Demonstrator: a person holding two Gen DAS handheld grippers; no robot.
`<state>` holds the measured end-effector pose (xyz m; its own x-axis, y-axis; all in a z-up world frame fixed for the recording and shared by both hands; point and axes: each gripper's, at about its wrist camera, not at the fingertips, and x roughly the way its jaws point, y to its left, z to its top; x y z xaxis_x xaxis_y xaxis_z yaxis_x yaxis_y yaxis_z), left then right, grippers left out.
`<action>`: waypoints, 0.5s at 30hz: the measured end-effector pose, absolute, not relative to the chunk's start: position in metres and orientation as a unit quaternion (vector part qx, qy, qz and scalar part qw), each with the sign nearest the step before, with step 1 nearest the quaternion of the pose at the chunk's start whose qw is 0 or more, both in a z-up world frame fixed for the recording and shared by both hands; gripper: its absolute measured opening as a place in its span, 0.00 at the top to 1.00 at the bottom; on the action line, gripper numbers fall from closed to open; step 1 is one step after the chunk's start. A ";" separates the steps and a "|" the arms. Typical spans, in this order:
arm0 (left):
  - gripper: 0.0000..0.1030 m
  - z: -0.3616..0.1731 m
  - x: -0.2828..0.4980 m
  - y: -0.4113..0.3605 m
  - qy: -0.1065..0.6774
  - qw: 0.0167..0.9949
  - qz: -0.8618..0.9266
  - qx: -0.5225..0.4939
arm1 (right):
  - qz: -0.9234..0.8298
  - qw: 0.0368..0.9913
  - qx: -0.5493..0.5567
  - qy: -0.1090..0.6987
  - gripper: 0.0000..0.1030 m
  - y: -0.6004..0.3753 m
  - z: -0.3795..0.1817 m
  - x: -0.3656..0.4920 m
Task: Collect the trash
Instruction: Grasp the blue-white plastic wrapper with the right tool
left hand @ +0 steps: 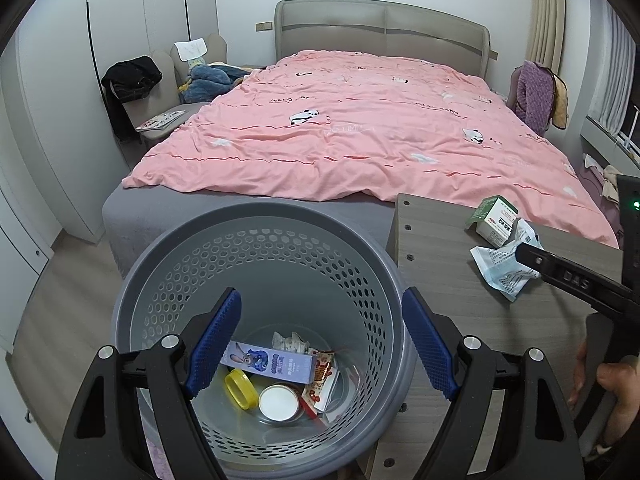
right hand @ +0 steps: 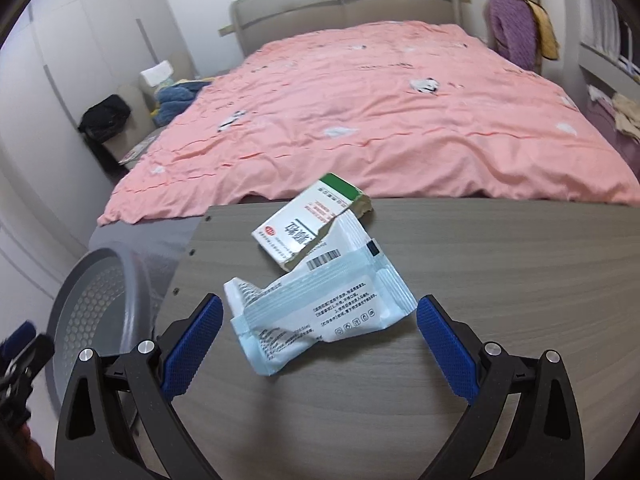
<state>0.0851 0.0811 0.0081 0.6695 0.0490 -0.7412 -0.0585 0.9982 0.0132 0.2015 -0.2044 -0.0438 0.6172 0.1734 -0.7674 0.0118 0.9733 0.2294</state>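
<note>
The bed (left hand: 340,128) with its pink cover fills the back of the room, and hard against its foot sits the wood-grain table (right hand: 460,280); the grey perforated bin (left hand: 256,240) stands right beside the table's left edge, a sensible spot, since anything lifted off the top has only a short trip over the rim; down in the bin lie a purple carton (left hand: 269,365), a yellow lid (left hand: 240,389), a white round lid (left hand: 279,402) and a red snack wrapper (left hand: 320,380), so part of the job looks done. Left on the table, the pale blue wrapper (right hand: 320,312) lies crumpled and touching the torn green-and-white box (right hand: 308,228) behind it. Now the hands: the left gripper (left hand: 322,344) hangs tilted down over the bin's mouth, tongs spread wide, nothing between them; it looks parked there out of the way; the right gripper (right hand: 320,348) angles down at the table, tongs spread either side of the wrapper's near end, pads not yet on it; lined up, I'd say, to pinch that wrapper next.
</note>
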 end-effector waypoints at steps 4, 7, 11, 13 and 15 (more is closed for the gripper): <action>0.23 0.006 0.086 0.083 0.407 0.913 0.028 -0.009 | 0.021 0.894 0.095 0.438 0.07 -0.196 -0.046 0.208; 0.23 0.003 0.087 0.084 0.411 0.911 0.029 -0.011 | 0.005 0.895 0.086 0.439 0.07 -0.194 -0.048 0.209; 0.23 0.005 0.086 0.084 0.409 0.912 0.027 -0.011 | -0.006 0.895 0.072 0.440 0.07 -0.197 -0.050 0.206; 0.23 0.006 0.086 0.083 0.408 0.912 0.026 -0.011 | -0.011 0.896 0.069 0.438 0.07 -0.203 -0.049 0.202; 0.23 0.006 0.087 0.081 0.408 0.913 0.024 -0.010 | -0.017 0.896 0.067 0.438 0.07 -0.211 -0.049 0.198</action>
